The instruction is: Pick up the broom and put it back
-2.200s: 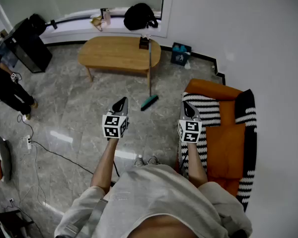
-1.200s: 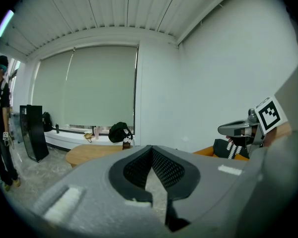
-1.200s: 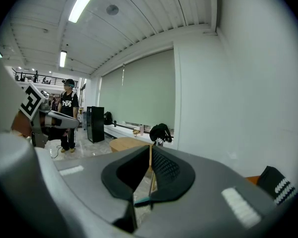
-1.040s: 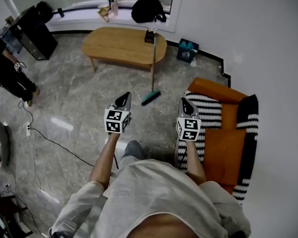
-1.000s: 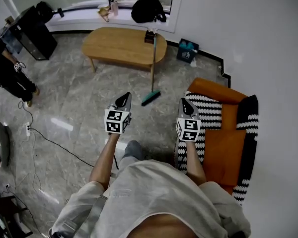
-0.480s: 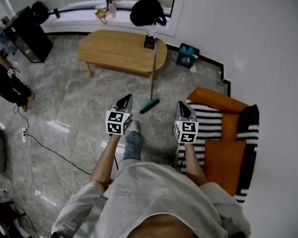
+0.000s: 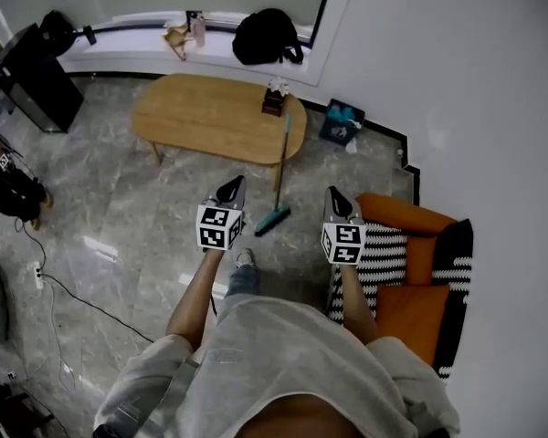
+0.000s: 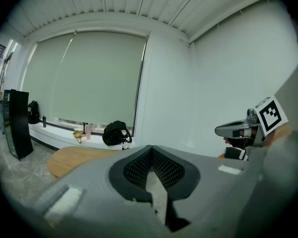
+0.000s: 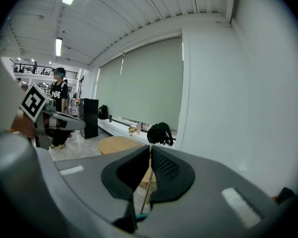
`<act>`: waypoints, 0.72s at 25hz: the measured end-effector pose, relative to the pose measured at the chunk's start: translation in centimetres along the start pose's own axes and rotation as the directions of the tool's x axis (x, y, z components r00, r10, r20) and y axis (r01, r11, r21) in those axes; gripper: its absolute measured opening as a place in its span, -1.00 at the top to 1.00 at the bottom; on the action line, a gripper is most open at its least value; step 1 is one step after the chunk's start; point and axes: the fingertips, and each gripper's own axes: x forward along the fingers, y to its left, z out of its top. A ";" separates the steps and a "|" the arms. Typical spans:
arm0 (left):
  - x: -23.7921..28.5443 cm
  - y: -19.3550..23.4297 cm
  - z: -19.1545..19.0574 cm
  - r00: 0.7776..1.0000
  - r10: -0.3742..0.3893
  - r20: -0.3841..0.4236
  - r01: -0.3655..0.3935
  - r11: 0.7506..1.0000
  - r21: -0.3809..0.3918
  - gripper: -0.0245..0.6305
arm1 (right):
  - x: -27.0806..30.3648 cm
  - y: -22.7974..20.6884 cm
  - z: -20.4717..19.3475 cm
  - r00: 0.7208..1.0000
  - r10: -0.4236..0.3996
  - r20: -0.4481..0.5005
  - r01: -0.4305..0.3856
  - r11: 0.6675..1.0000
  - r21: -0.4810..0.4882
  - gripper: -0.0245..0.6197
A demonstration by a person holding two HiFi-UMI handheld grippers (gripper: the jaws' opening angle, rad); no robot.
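Nearest the person, both claws are held out side by side over the marble floor [image 7: 119, 199], well above it. The left gripper [image 7: 232, 183] has its jaws together with nothing in them. The right gripper [image 7: 331, 192] is likewise closed and empty, its pads meeting at the tip.

Just ahead of the claws and below them, in the gap between the two, lies the broom [image 7: 280, 173]. Its teal brush head rests on the floor, a little nearer the left claw. The thin handle rises away from the claws, leaning very slightly toward the right one, and its top seems to rest against the near edge of the wooden table [image 7: 201, 117], though the contact itself is too small to be sure of. So the long axis runs forward and upward from the claws, head near and low, handle end far and high.

The handle stands about midway between the claws. In the right gripper view it shows straight ahead through the slit below the closed pads, so the right claw looks the better lined up for it. It would have to open first.

Beyond the handle's top, a small box [image 7: 274, 99] sits on the table.
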 end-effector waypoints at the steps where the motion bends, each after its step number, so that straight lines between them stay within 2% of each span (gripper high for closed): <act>1: 1.0 0.7 0.6 1.000 -0.006 0.001 0.006 1.000 0.001 0.93 | 1.2 -0.2 0.6 1.000 -0.005 0.000 0.005 1.000 0.001 0.91; 9: 7.9 6.6 3.2 0.999 -0.037 -0.014 0.037 0.999 0.005 0.93 | 9.7 -1.0 2.7 0.999 -0.029 -0.022 0.030 0.999 0.033 0.91; 15: 11.5 9.5 2.9 0.998 -0.042 -0.051 0.042 0.999 0.004 0.93 | 14.5 -1.6 1.9 0.998 -0.021 -0.057 0.025 0.997 0.071 0.91; 18: 13.1 10.2 2.3 0.997 -0.046 -0.066 0.045 0.999 -0.003 0.93 | 16.7 -1.5 1.1 0.997 -0.004 -0.079 0.012 0.995 0.099 0.83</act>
